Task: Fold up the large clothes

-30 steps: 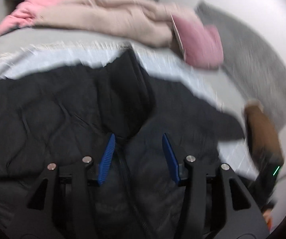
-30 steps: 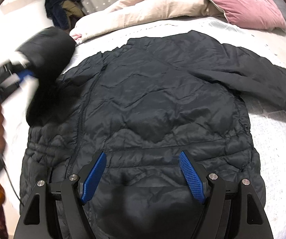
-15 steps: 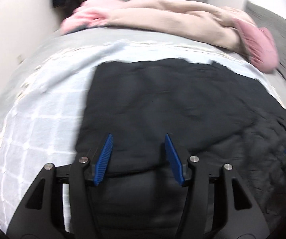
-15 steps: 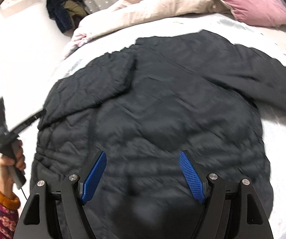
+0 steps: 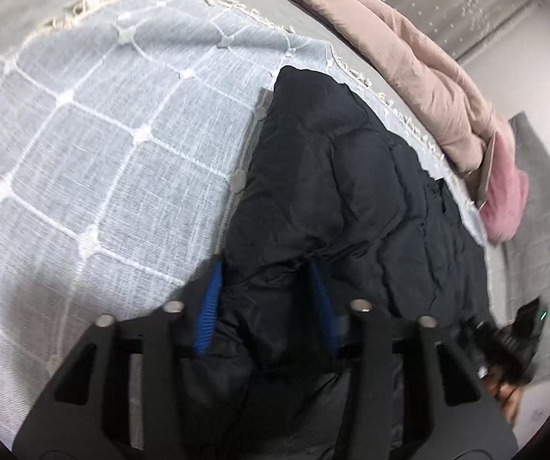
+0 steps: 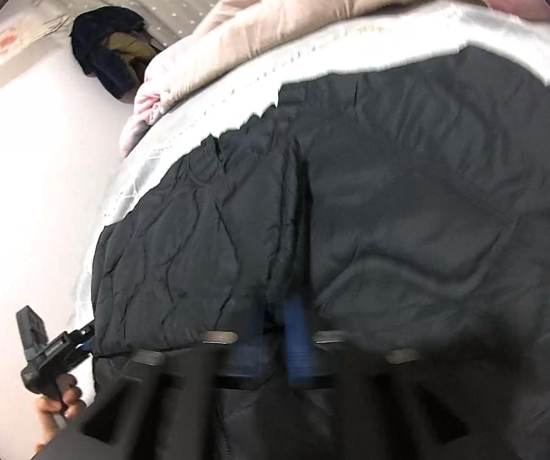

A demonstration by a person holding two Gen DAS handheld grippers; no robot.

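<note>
Both grippers are closed on the black jacket [image 5: 351,199]: left gripper [image 5: 267,303] just narrowed onto its edge, right gripper [image 6: 275,329] nearly shut.

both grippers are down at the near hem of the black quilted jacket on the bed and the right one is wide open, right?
Not quite: the right gripper is shut, its blue pads pinched together on the black quilted jacket, as the right wrist view shows. The left gripper is at the hem too, on the bed.

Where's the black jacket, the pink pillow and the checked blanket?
black jacket [image 5: 351,191]: left wrist view, on its quilted body.
pink pillow [image 5: 504,199]: left wrist view, on its side.
checked blanket [image 5: 102,134]: left wrist view, on bare weave.
</note>
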